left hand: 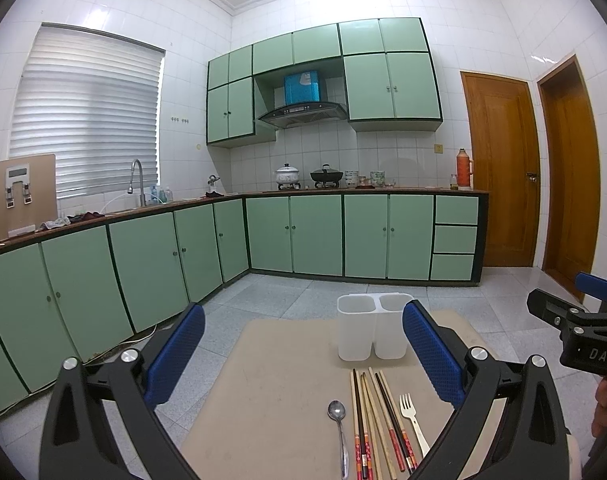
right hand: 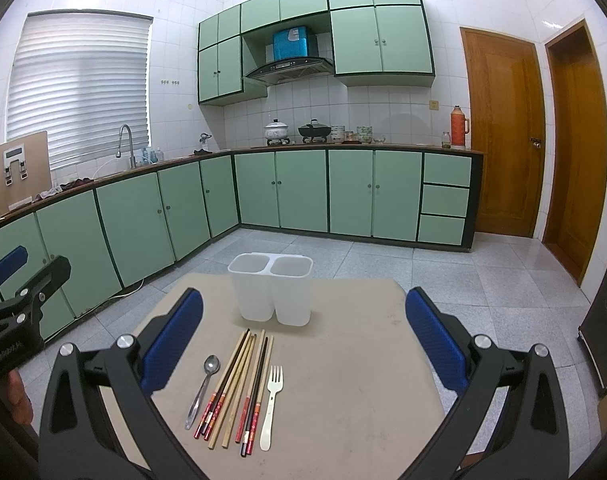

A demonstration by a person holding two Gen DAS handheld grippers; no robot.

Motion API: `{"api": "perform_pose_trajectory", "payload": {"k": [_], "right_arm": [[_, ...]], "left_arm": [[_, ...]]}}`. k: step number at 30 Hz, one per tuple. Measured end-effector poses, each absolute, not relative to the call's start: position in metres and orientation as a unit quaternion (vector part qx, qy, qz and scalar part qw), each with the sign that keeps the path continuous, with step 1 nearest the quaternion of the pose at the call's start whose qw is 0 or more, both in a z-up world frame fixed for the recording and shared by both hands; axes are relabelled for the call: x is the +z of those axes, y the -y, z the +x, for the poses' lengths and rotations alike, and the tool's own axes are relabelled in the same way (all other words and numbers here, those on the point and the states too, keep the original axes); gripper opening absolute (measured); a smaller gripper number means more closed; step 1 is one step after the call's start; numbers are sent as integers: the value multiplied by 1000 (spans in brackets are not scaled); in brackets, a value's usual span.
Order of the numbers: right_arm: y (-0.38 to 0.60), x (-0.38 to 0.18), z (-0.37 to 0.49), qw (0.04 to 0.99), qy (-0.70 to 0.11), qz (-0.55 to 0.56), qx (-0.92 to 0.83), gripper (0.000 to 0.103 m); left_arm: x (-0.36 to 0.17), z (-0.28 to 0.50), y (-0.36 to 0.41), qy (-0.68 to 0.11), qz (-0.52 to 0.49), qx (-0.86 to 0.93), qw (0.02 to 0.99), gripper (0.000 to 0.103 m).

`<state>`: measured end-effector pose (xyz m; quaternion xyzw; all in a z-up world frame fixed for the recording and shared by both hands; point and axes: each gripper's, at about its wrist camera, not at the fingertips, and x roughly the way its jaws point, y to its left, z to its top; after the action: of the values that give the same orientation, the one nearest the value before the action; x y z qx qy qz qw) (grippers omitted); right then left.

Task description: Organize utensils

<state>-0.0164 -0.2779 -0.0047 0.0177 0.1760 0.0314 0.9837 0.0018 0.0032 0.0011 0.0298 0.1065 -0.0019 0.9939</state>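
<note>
Your beige counter [right hand: 343, 360] is a small top with rounded far corners, and grey tiled floor [right hand: 443, 272] lies open past its left, right and far edges. The white two-compartment holder [right hand: 270, 292] stands upright close to the far edge, both compartments empty, with bare surface to its right. Just near of it the utensils lie in a tight row, handles toward you: a metal spoon [right hand: 202, 384] on the left, a bundle of chopsticks [right hand: 239, 384] in the middle, some wooden and some dark with red patterned ends, and a white fork [right hand: 272, 400] on the right. The spoon and fork lie just beside the chopsticks; the chopsticks overlap one another. The right half of the counter is bare, so you have free room there. Your right tongs [right hand: 303, 344] hang over the near part of the counter with the blue pads spread wide, the whole row of utensils showing between them, gripping nothing. Your left tongs [left hand: 303, 356] are likewise spread wide and empty, held left of the row and above the counter's left side, the holder framed between the pads. Each tool shows at the edge of the other's view, well apart, level with each other
</note>
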Motion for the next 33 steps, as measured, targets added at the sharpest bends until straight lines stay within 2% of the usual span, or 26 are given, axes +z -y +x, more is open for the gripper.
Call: {"api": "perform_pose_trajectory", "payload": {"k": [33], "right_arm": [[278, -4, -17, 984, -175, 18, 31, 98]], "left_arm": [[-1, 0, -4, -106, 29, -2, 994, 97]]}}
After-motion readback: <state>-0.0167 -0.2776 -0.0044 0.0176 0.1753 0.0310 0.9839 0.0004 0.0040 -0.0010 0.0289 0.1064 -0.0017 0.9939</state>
